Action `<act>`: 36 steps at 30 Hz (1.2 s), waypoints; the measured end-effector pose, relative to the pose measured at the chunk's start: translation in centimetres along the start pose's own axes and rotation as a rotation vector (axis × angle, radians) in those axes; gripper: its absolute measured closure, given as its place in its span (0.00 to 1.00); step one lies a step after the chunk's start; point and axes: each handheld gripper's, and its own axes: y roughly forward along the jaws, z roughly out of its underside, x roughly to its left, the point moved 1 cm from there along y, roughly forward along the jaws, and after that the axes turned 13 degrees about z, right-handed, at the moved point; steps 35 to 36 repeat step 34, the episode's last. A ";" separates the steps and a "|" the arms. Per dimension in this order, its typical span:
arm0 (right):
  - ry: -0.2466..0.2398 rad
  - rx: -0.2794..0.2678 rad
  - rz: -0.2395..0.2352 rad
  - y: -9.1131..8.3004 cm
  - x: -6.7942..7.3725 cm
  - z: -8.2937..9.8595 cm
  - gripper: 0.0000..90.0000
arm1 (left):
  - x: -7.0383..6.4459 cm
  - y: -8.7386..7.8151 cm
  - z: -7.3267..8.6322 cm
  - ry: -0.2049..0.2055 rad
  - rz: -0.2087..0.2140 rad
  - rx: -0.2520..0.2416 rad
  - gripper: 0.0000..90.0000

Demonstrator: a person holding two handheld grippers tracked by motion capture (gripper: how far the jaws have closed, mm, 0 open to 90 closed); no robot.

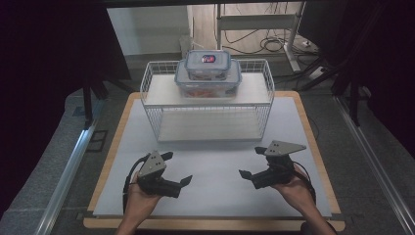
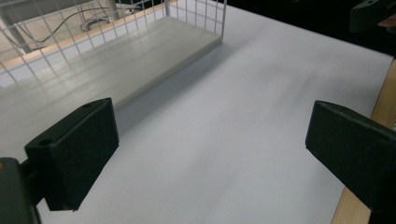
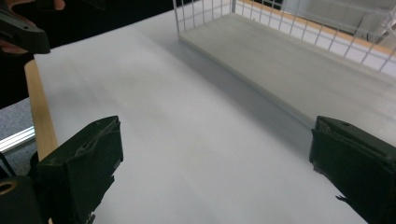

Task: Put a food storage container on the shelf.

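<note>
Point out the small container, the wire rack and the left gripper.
small container (image 1: 208, 64), high view, on its lid.
wire rack (image 1: 148, 83), high view, left rim wire.
left gripper (image 1: 177, 169), high view, between its open jaws.

Black curtains (image 1: 44, 44) are hanging at both frame sides; cables (image 1: 264, 45) are lying on the pale floor (image 1: 147, 29) at top centre.

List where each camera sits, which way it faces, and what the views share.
High view: above the near edge, facing forward and down on the white wire rack; both forearms, left gripper, right gripper.
Left gripper view: on the left gripper, facing the rack's lower shelf; open jaws.
Right gripper view: on the right gripper, facing the same shelf; open jaws.
Shared: white table mat.
</note>
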 end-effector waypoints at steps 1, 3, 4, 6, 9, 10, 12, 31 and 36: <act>0.004 0.004 0.003 0.0 0.0 0.5 0.03 | 0.0 -0.1 0.3 -0.004 -0.002 -0.001 0.03; 0.011 0.014 0.007 0.0 0.0 1.4 0.03 | 0.1 -0.2 1.3 -0.021 -0.001 -0.002 0.03; 0.012 0.018 0.010 0.0 0.0 1.7 0.03 | 0.1 -0.3 1.4 -0.025 -0.002 0.000 0.03; 0.007 0.026 0.018 0.1 0.0 2.3 0.03 | 0.2 -0.4 2.2 -0.036 -0.008 0.004 0.02; -0.011 0.043 0.040 0.3 0.0 3.3 0.03 | 0.2 -0.2 3.4 -0.055 -0.005 0.016 0.02; -0.024 0.047 0.052 0.4 0.1 3.7 0.03 | 0.2 -0.1 3.8 -0.059 -0.003 0.027 0.02; -0.040 0.061 0.070 0.7 0.1 4.4 0.02 | 0.3 0.4 4.5 -0.061 -0.003 0.061 0.02; -0.060 0.196 0.086 2.5 0.0 8.3 0.01 | 0.6 2.8 7.2 -0.046 -0.051 0.292 0.00; -0.056 0.202 0.085 2.6 0.0 8.4 0.01 | 0.7 2.9 7.2 -0.047 -0.057 0.297 0.00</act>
